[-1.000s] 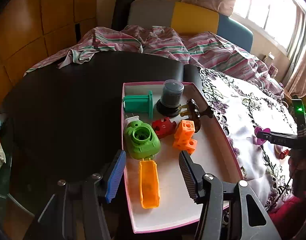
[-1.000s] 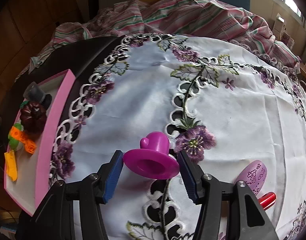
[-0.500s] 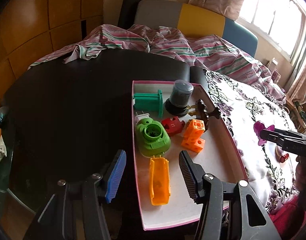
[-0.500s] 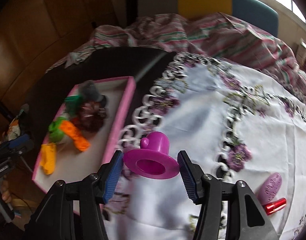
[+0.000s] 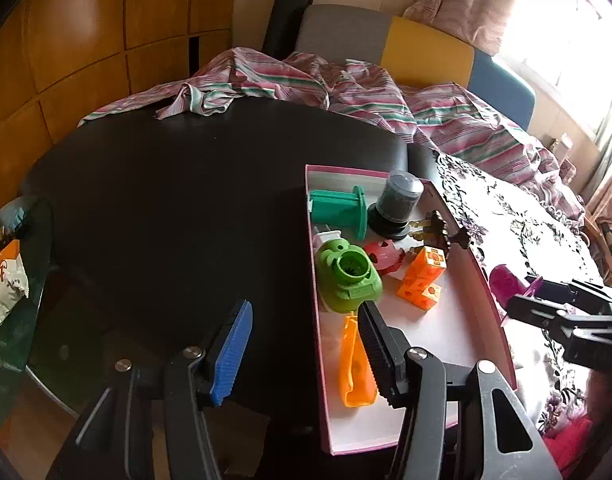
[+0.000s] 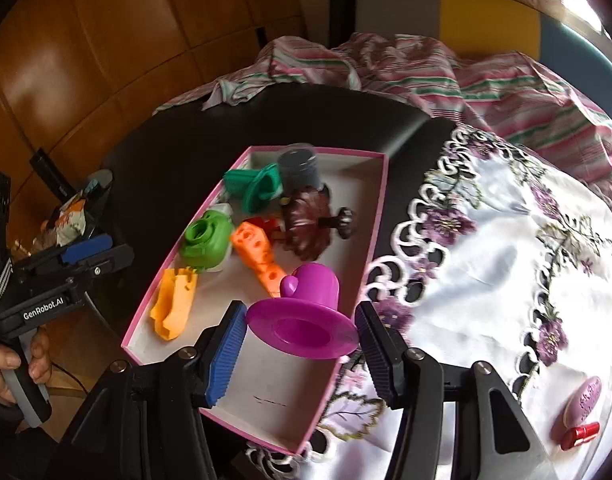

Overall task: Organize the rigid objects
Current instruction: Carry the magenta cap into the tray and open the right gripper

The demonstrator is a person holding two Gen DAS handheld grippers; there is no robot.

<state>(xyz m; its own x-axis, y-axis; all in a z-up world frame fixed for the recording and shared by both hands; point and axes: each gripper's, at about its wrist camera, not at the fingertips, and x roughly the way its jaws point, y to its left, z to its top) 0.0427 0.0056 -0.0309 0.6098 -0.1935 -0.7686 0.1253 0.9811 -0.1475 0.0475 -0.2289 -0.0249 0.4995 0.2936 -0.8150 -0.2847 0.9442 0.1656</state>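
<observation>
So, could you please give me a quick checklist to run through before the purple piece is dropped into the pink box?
1. Right tongs shut on the purple hat-shaped piece: ok.
2. Piece over the pink box: ok; its brim hangs above the near end.
3. Bare floor below it: ok; the orange block lies just beyond.
4. Left tongs out of the way: ok; open, empty, at the box's left wall.
5. Piece low enough to release: cannot tell.
6. Items left on the tablecloth: not ok; a lilac oval and a red piece remain.

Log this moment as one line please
right tool: shut on purple hat piece | over pink tray | left tool: open, holding nothing
</observation>
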